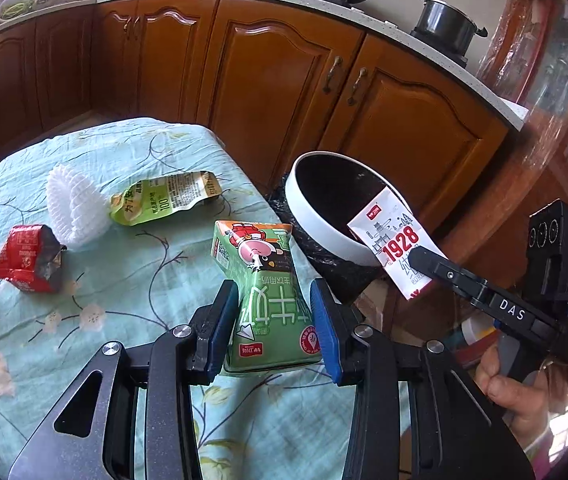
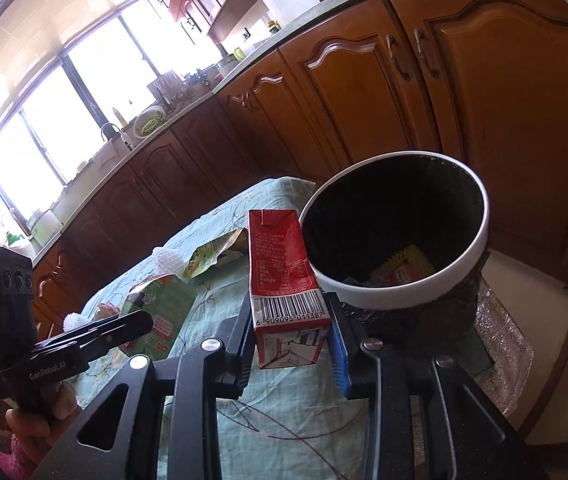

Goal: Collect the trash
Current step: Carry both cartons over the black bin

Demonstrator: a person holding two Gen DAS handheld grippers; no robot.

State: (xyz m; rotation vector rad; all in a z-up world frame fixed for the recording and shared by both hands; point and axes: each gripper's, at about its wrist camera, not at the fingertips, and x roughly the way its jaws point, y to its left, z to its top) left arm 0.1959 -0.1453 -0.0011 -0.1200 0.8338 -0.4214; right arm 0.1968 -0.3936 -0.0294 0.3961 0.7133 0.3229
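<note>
— Left gripper?
— Clamped on one green milk carton, above a floral tablecloth.
— Right gripper?
— Closed on one red-and-white milk carton, at the white bin's rim.
— Room?
— Kitchen, wooden cabinets. Left lying: one green pouch, one red wrapper, one foam net.

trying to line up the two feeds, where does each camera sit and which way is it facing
Left wrist: sits on the left gripper, facing across the table toward the cabinets; its fingers clamp the green carton; the right hand shows.
Right wrist: sits on the right gripper, facing the trash bin; it clamps the red carton; the left hand shows.
Shared: bin, both cartons, green pouch, white foam net.
</note>
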